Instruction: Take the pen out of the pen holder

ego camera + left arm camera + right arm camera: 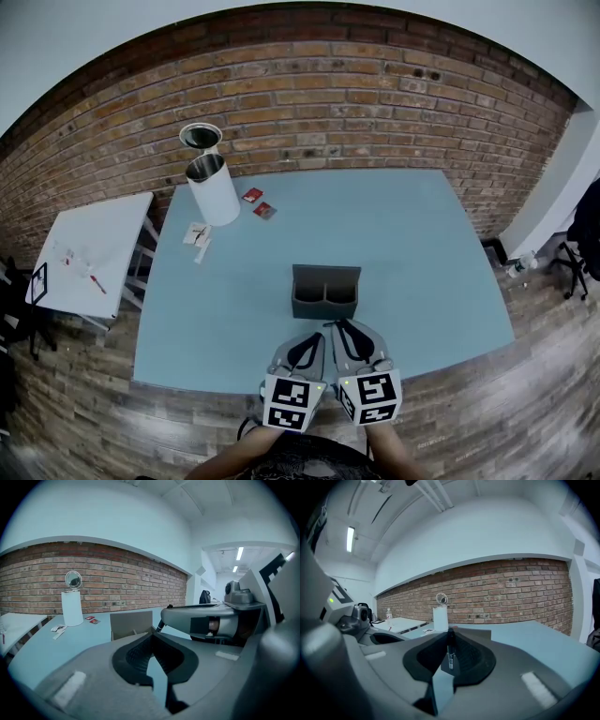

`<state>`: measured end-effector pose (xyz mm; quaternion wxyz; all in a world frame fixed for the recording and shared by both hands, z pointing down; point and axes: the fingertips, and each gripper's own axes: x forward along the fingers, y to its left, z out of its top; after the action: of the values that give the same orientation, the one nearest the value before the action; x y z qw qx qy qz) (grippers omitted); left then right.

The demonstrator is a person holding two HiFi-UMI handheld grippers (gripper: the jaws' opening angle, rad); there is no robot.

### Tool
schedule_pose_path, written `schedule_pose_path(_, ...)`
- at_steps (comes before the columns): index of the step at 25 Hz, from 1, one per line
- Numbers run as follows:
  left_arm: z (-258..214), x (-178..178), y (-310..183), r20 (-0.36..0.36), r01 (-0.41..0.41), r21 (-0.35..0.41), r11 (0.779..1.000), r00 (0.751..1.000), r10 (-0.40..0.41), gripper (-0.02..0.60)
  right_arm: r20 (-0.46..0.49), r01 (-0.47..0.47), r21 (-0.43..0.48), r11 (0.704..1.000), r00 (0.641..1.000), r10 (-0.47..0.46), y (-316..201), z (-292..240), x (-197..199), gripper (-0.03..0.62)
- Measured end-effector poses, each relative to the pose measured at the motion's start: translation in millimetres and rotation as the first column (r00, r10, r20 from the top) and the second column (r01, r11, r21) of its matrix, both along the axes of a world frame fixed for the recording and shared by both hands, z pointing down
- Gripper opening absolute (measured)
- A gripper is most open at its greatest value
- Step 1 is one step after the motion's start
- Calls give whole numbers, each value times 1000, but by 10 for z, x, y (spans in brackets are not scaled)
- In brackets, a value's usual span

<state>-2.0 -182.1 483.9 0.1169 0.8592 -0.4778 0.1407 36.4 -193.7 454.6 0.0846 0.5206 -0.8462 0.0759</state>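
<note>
The grey two-compartment pen holder (325, 291) stands in the middle of the light blue table (422, 244), and I see no pen in it. Just in front of it, near the table's front edge, both grippers sit side by side. My right gripper (339, 328) (450, 637) is shut on a black pen (450, 656), which stands upright between its jaws. The pen holder (480, 633) shows just behind them. My left gripper (314, 339) (152, 633) is shut with nothing in it. Beyond it are the holder (131, 623) and the pen's dark end (161, 625) under the right gripper.
A tall white cylinder (214, 192) with a small round mirror (201, 137) behind it stands at the table's back left. Two red packets (259, 203) and some paper scraps (197, 234) lie near it. A white side table (89, 258) stands to the left, a brick wall behind.
</note>
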Motion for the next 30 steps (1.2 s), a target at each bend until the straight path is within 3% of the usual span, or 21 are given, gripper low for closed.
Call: schedule_pose_path(30, -151, 39, 420, -2, 4, 42, 999, 1000, -4, 5, -36, 21, -57, 998, 999, -23, 524, 127, 38, 49)
